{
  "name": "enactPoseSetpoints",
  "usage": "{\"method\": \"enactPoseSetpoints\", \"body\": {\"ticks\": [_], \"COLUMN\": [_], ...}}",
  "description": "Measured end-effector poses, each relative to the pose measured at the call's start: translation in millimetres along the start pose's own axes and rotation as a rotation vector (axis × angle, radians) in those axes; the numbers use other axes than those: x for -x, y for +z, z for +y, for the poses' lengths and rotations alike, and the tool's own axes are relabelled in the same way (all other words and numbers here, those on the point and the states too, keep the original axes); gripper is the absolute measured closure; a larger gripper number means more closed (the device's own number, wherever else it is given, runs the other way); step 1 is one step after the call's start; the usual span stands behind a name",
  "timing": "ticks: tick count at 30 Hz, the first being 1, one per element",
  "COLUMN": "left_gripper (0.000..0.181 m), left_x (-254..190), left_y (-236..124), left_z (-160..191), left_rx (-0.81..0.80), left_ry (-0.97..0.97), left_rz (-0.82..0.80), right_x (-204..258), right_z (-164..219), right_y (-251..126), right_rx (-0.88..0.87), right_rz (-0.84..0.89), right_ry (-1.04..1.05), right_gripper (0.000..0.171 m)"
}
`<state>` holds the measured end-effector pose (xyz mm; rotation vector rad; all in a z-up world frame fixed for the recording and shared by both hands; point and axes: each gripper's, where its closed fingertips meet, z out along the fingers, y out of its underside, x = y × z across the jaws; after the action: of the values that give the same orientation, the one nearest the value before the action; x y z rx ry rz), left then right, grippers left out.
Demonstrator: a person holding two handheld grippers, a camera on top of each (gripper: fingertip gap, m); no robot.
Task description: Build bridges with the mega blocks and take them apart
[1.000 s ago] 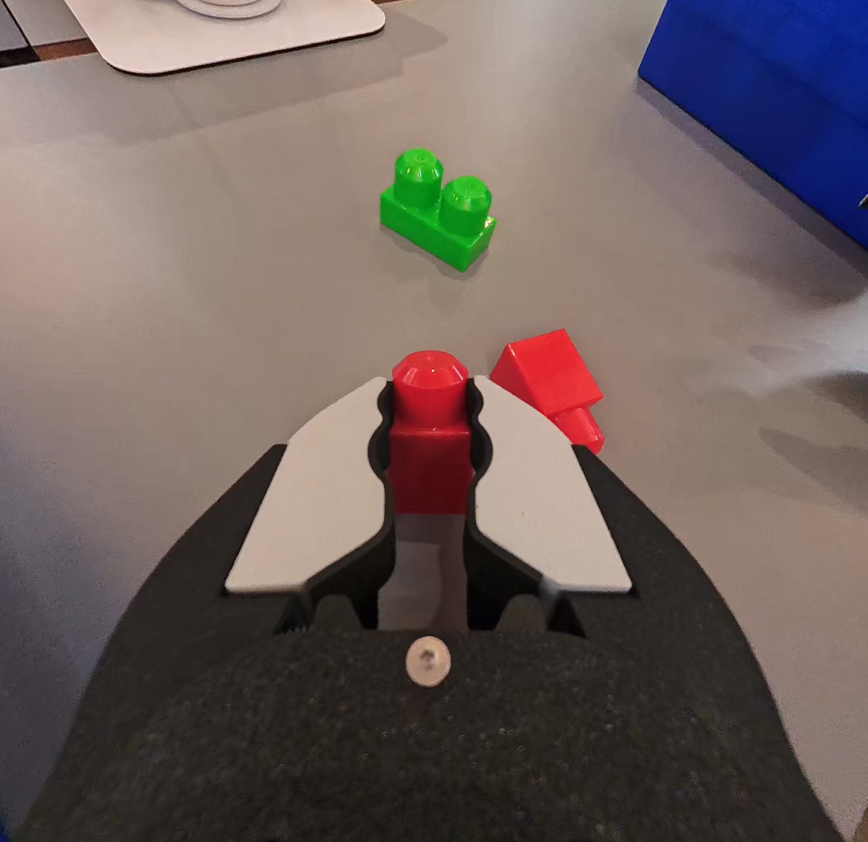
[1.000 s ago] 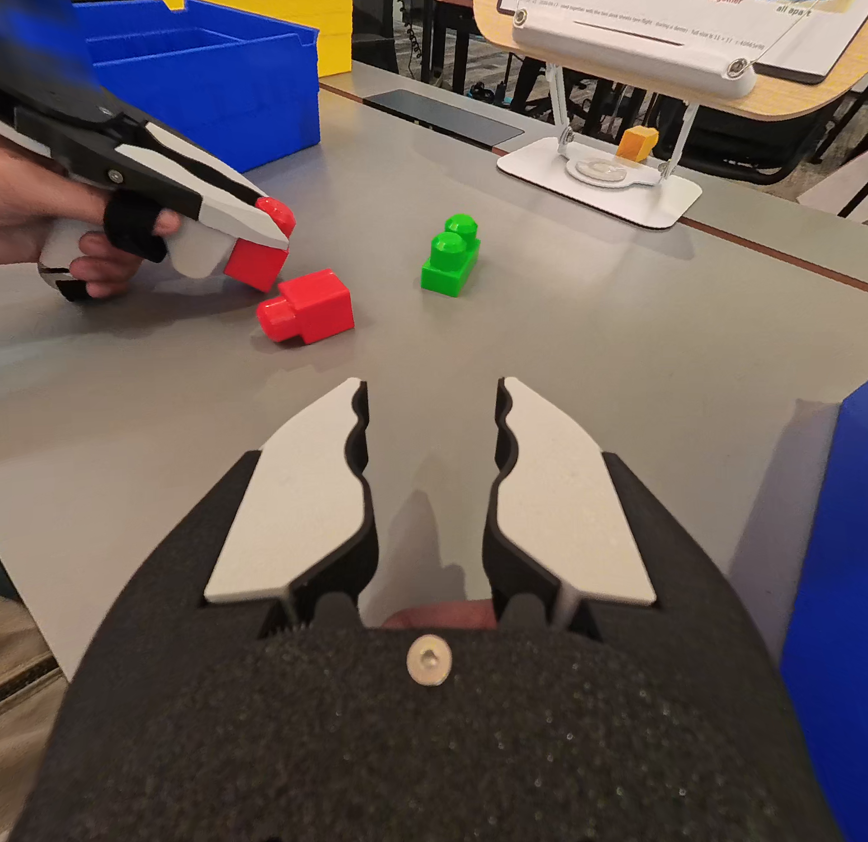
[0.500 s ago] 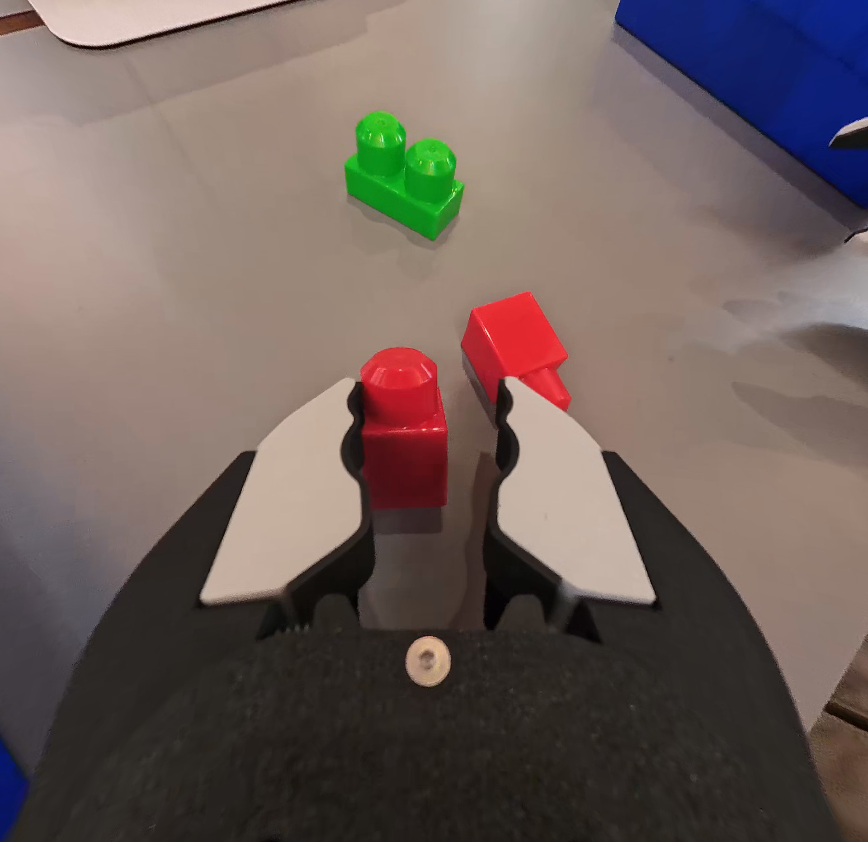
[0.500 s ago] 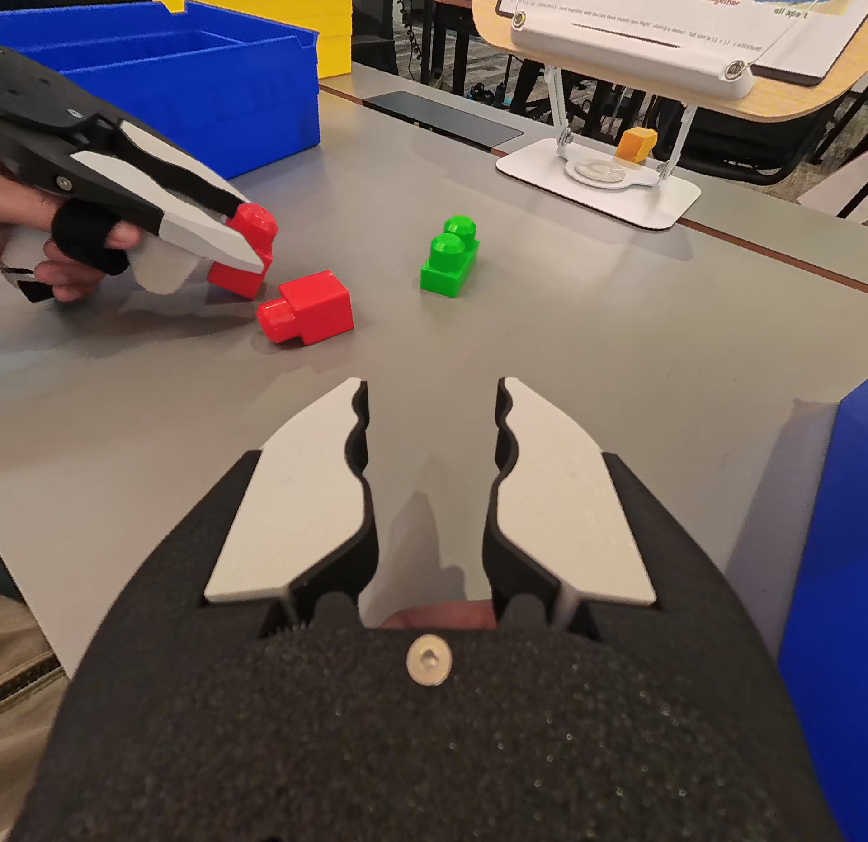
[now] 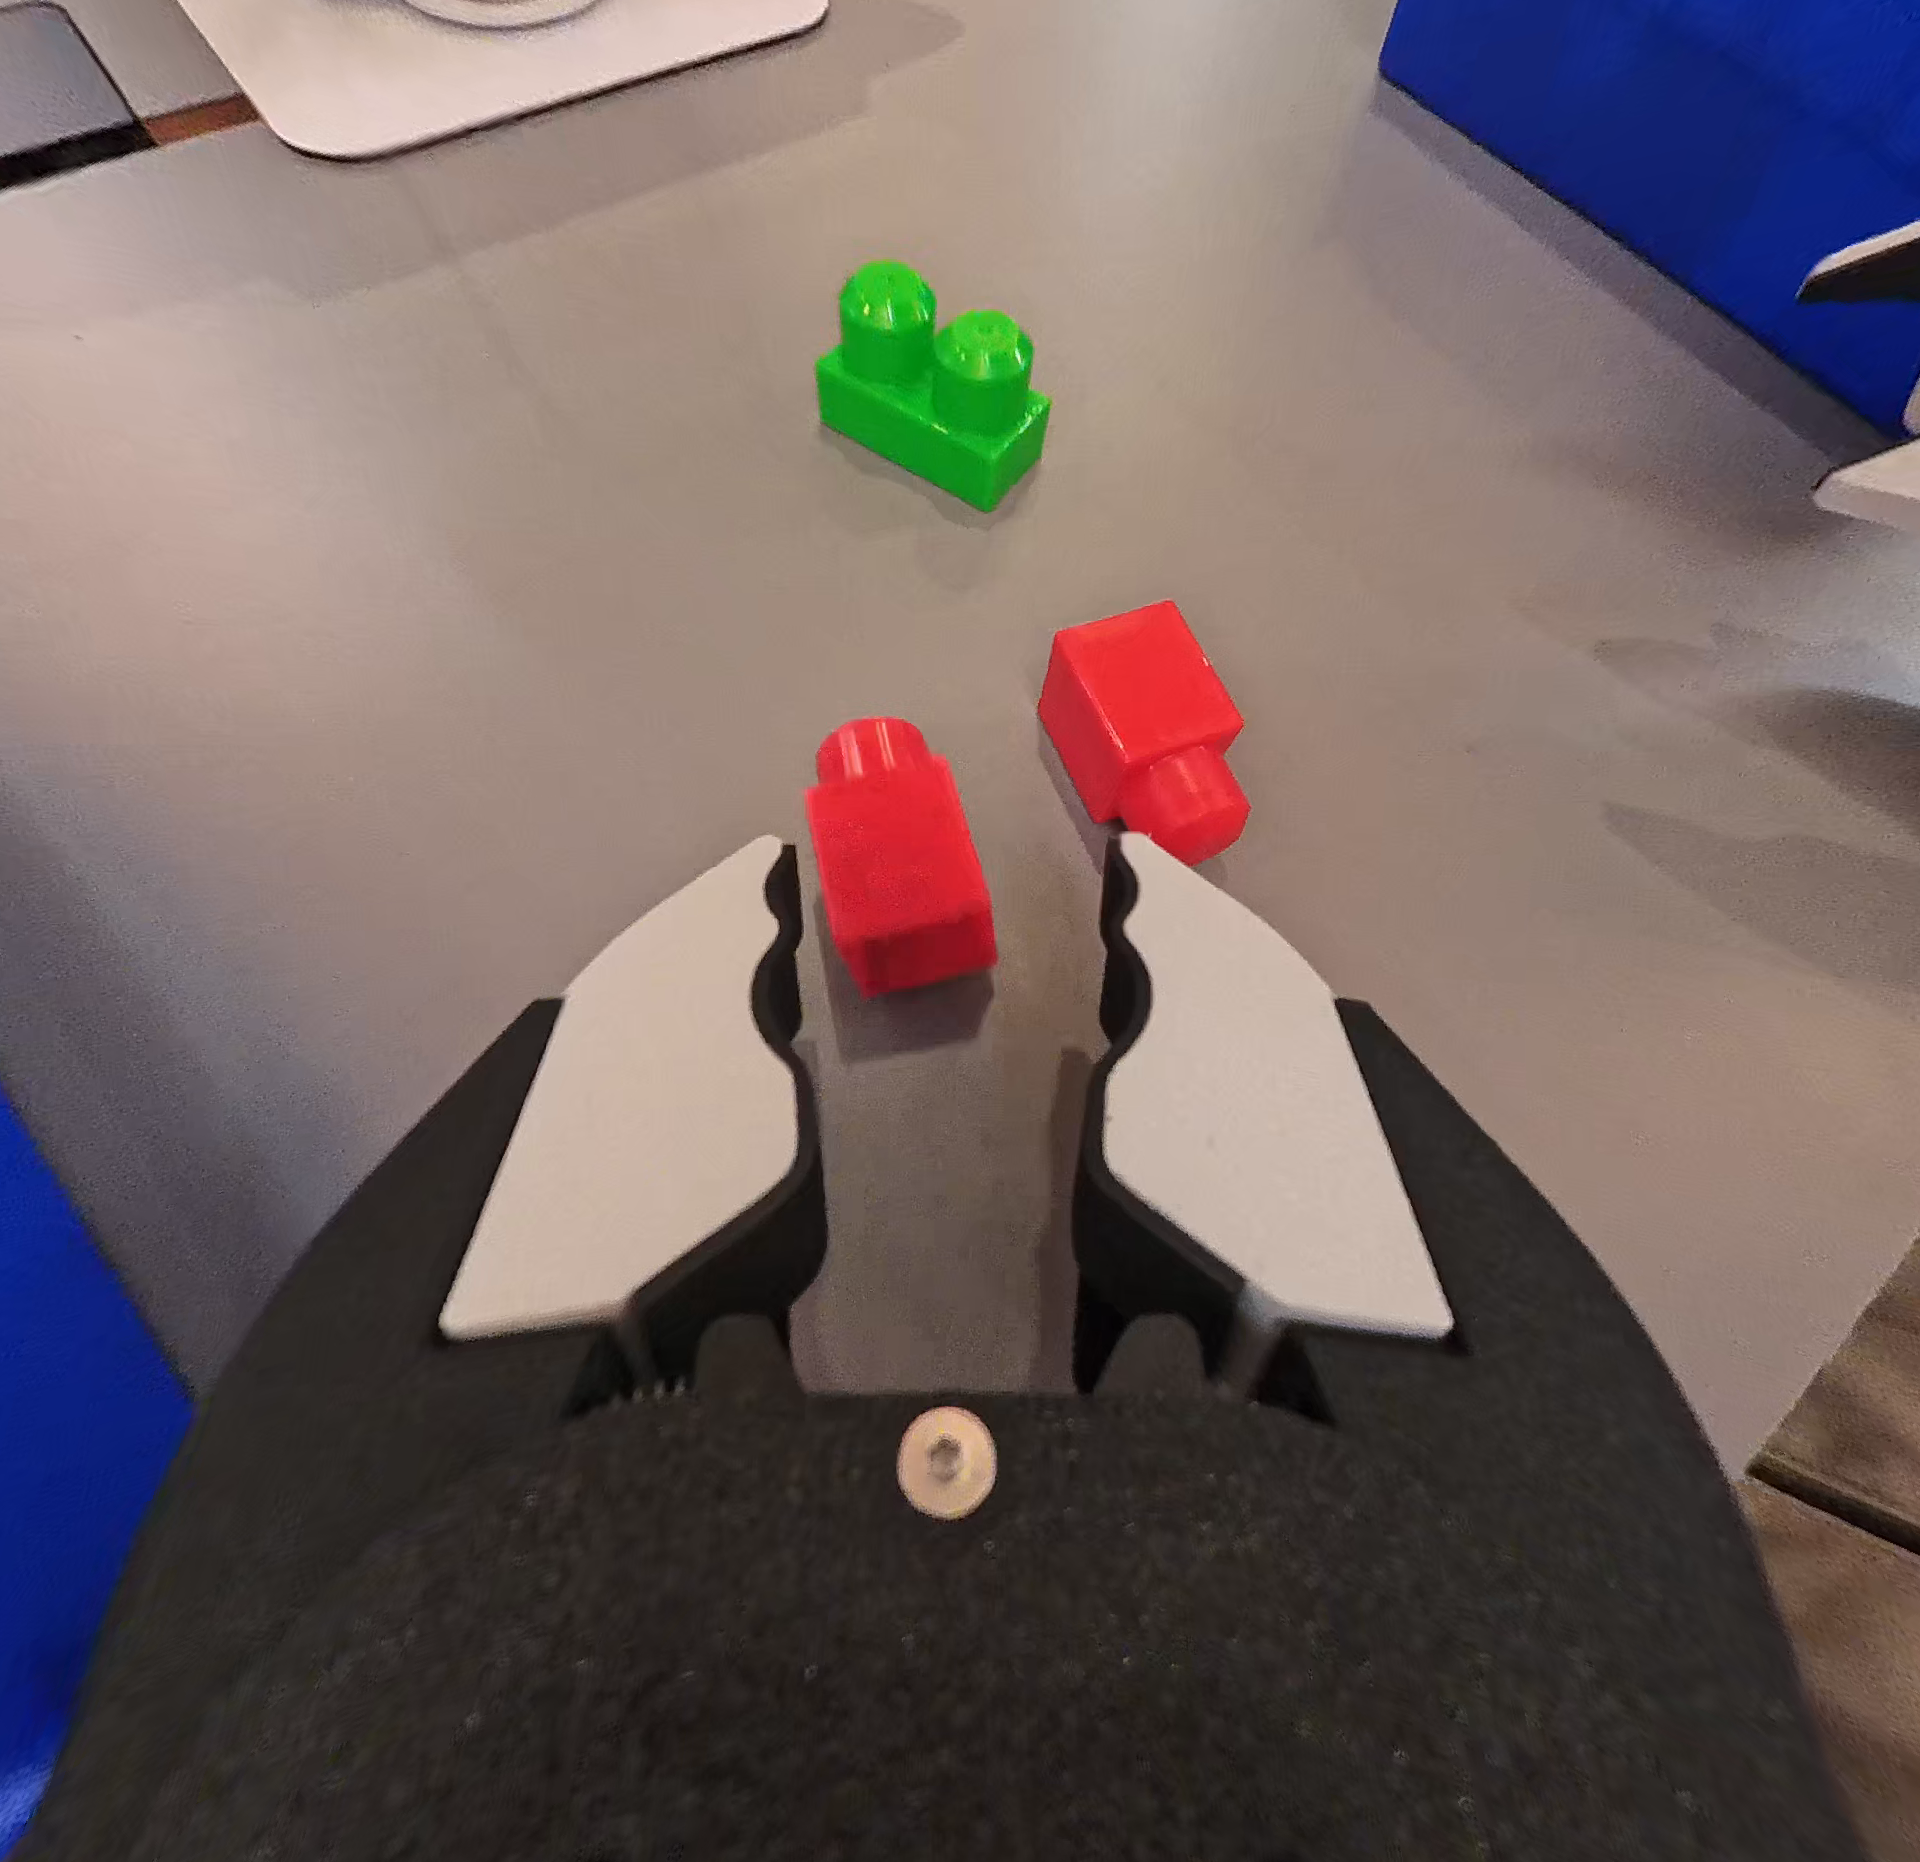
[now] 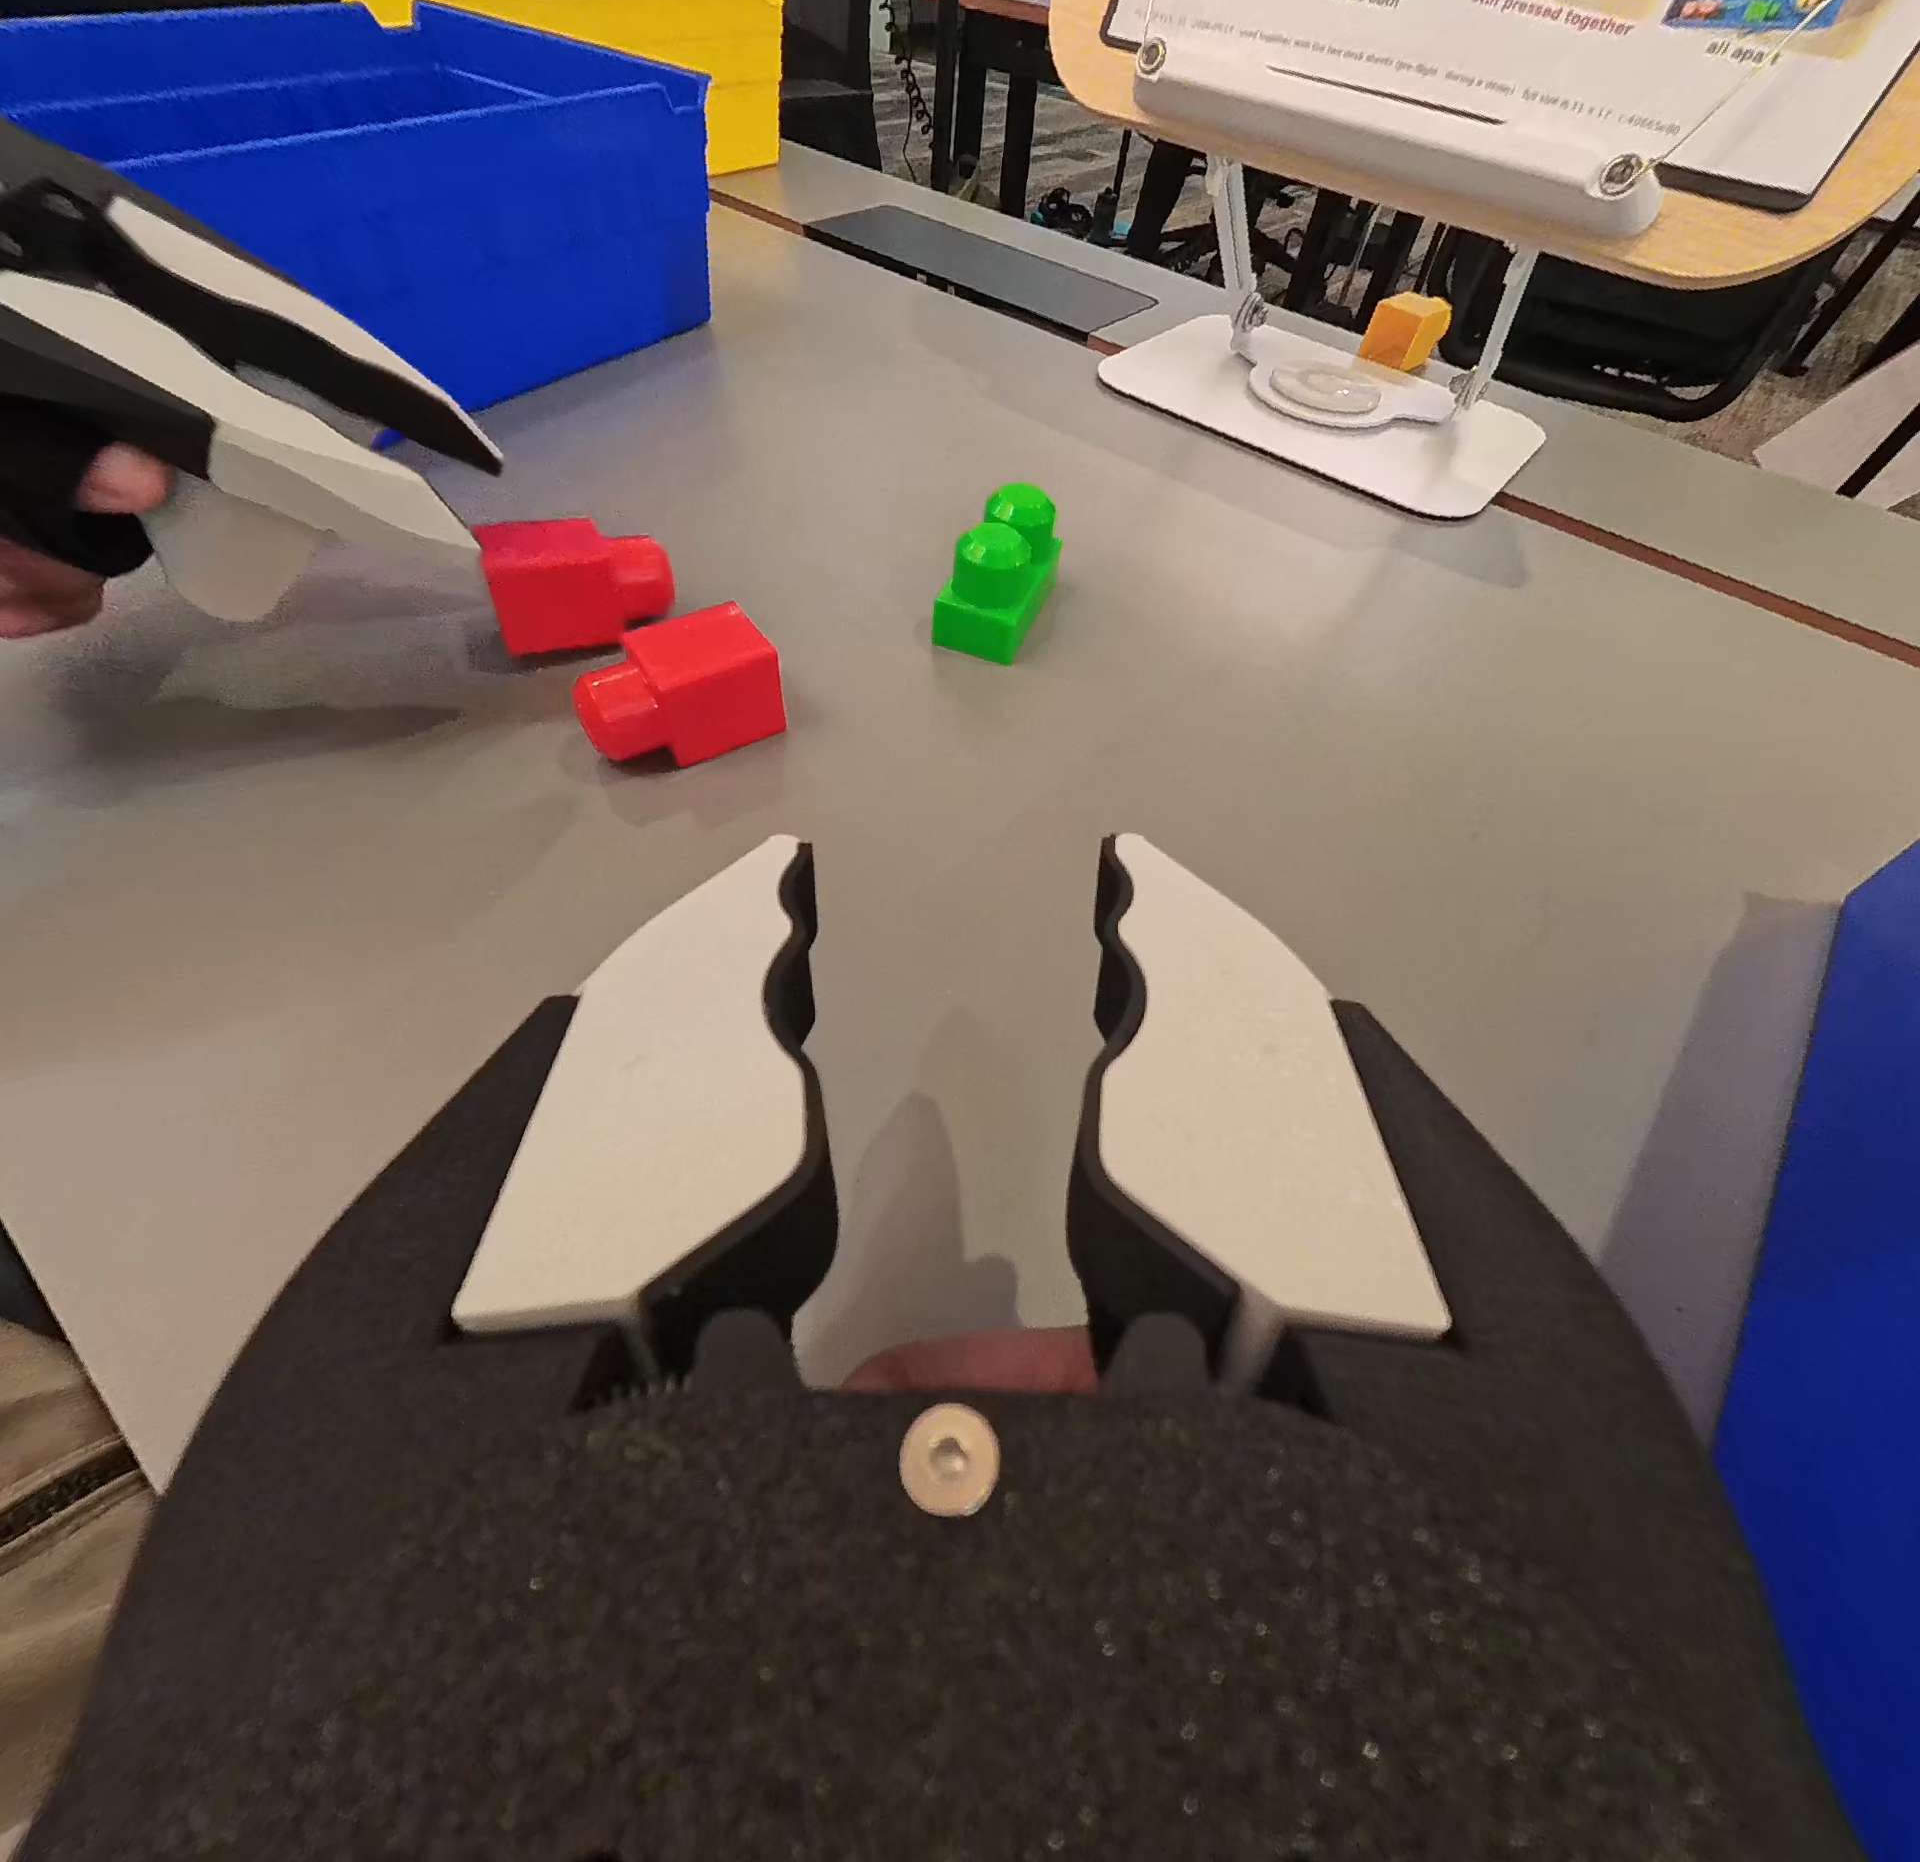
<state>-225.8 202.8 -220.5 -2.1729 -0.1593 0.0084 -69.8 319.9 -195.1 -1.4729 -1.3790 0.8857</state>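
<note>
Two red one-stud blocks lie on their sides on the grey table. One red block (image 5: 899, 867) (image 6: 566, 581) lies just in front of my open left gripper (image 5: 948, 856), near its left finger, not held. The other red block (image 5: 1138, 726) (image 6: 686, 685) lies beside it, by the right fingertip. A green two-stud block (image 5: 930, 399) (image 6: 997, 581) stands upright farther off. The left gripper also shows in the right wrist view (image 6: 457, 493), tips by the first red block. My right gripper (image 6: 951, 856) is open and empty, hovering over bare table.
A blue bin (image 6: 416, 181) and a yellow bin (image 6: 644, 36) stand at the far left. Another blue bin (image 6: 1839, 1293) is close on the right. A white stand (image 6: 1330, 410) holding a picture board, with an orange block (image 6: 1403, 332) behind, sits at the back.
My left gripper opened and let go of the red block. The block now lies on its side on the table, and the gripper has drawn back a little. The right gripper stayed put.
</note>
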Motion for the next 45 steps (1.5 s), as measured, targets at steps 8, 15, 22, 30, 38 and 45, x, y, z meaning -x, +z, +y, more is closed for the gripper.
{"method": "enactPoseSetpoints", "body": {"ticks": [8,15,22,30,38,45], "left_gripper": [0.119,0.123,0.116,0.094,0.102,0.103], "left_x": [8,17,14,3,-29,-35], "left_y": [1,25,-23,-103,-98,-93], "left_z": [-1,-41,-80,-28,11,8], "left_rx": [0.216,0.367,-0.107,-0.507,-0.376,-0.325], "left_ry": [-0.102,-0.057,0.042,-0.033,-0.114,-0.12], "left_rz": [-0.055,-0.045,-0.267,-0.585,-0.532,-0.504], "right_x": [3,1,-8,-18,-14,-11], "right_z": [0,-2,2,-2,1,2], "right_y": [1,-2,-3,-5,0,1], "right_rx": [0.0,-0.008,-0.01,-0.038,-0.013,-0.003], "right_rz": [-0.008,-0.007,-0.001,0.043,0.049,0.044], "right_ry": [0.001,0.005,0.029,0.012,-0.013,-0.02], "right_gripper": [0.12,0.12,0.12,0.12,0.12,0.12]}}
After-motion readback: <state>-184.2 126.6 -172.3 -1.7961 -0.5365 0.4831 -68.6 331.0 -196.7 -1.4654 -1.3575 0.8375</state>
